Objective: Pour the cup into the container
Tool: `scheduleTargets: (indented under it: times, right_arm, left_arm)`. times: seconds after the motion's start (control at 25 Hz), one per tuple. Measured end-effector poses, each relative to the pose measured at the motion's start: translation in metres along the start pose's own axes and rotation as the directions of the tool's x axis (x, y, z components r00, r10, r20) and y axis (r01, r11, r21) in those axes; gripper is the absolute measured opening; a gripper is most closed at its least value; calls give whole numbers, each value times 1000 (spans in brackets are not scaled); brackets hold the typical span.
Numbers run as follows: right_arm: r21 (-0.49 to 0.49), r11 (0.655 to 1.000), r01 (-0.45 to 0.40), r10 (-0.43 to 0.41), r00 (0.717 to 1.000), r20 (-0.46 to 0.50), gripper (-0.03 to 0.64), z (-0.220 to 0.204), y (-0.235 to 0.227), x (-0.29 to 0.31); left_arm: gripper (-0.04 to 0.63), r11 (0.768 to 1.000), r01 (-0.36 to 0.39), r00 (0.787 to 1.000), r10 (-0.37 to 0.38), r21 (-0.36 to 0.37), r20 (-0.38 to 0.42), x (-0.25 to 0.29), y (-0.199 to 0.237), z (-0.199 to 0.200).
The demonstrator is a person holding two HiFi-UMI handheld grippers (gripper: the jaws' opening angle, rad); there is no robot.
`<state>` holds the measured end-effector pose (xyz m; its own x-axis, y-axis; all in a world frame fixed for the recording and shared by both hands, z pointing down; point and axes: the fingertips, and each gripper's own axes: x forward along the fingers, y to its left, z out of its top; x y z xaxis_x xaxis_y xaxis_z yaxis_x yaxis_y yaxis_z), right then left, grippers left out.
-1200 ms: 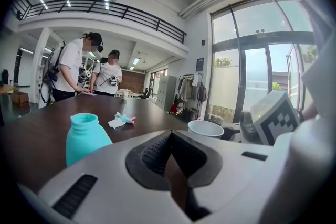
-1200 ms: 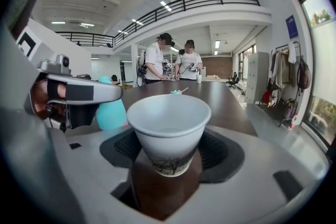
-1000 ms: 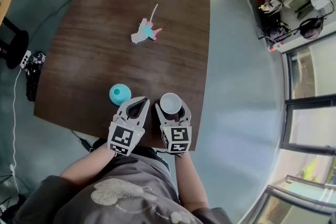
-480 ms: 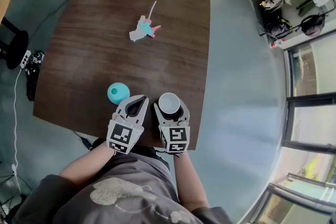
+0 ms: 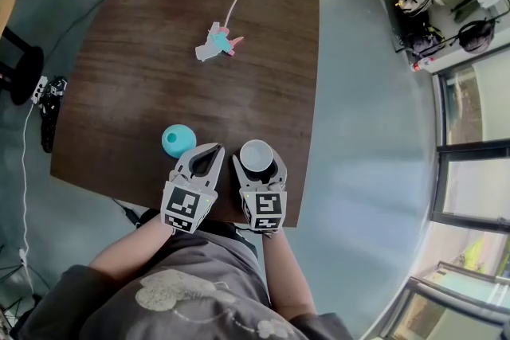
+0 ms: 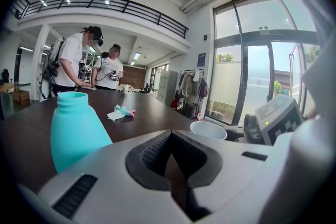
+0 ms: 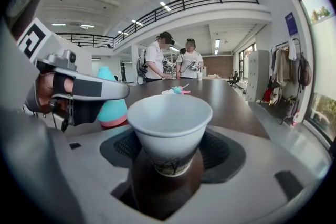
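**Cup clasped at the near edge, pour not yet begun**

Head view: the white cup (image 5: 256, 150) is seen upright at the near edge of the tabletop (image 5: 159, 52), clasped by the right tongs (image 5: 257, 163). The teal container (image 5: 178, 139) stands a little to its left. The left tongs (image 5: 216, 147) are held between the two, tips pinched together on nothing. Left gripper view: the container (image 6: 76, 131) is seen close on the left, its narrow neck open at the top. It is judged to be left standing free so the mouth can be reached from above. Right gripper view: the pads are spread wide and pressed on the cup's (image 7: 170, 128) lower wall. The rim is left clear, apparently for lifting and tipping. The contents cannot be seen.
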<state>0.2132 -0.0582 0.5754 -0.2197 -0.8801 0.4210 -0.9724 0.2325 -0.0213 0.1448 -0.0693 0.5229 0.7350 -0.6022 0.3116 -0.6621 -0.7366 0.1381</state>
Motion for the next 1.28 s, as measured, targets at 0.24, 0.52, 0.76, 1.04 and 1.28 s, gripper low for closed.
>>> scheduleTargets:
  times: [0.24,0.52,0.76,1.04,1.28]
  right_arm:
    - [4,1000,-10,10,1000,6,311,2,3,0]
    - [17,1000,-14,14,1000,-9,410,-4,6,-3]
    - [38,999,30,-29,999,-18,416,-10,9,-16]
    - [99,989,112,-112,994,-13,416,-17,15,-38]
    - [113,981,160,-161,987,2,416,-17,37,-65]
  left_arm:
    - [8,1000,9,1000,-9,1,5,1,-3,3]
    - [8,1000,12,1000,-13,20,27,-6,-7,10]
    - [8,1000,31,998,-31,7,51,-14,-10,12]
    - [8,998,67,997,-66,-6,42,-34,-12,5]
    - [8,997,74,996,-74,-7,51,-66,-8,-1]
